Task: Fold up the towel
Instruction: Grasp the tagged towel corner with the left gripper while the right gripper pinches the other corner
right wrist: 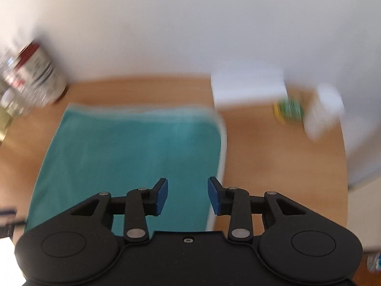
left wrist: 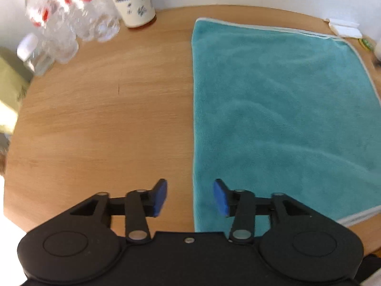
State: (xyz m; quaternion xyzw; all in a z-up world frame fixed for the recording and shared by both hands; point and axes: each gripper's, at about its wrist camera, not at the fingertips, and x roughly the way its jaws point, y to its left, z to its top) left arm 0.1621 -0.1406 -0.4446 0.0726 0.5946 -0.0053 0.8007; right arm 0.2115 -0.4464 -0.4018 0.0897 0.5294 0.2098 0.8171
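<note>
A teal towel (left wrist: pixel 281 109) with a pale hem lies flat on the round wooden table (left wrist: pixel 100 109); stacked hems at its near right corner show more than one layer. My left gripper (left wrist: pixel 190 196) hovers open over the towel's near left edge, one blue pad above wood, the other above cloth, nothing held. In the blurred right wrist view the same towel (right wrist: pixel 133 152) fills the left centre. My right gripper (right wrist: pixel 188 195) is open above the towel's near right part, close to its pale right hem, holding nothing.
Clear plastic bottles (left wrist: pixel 71 16) with red labels and a patterned paper cup (left wrist: pixel 133 0) stand at the table's far left. A white flat object (right wrist: pixel 247 88), a green-yellow item (right wrist: pixel 289 110) and a white container (right wrist: pixel 323 112) sit at the far right by the wall.
</note>
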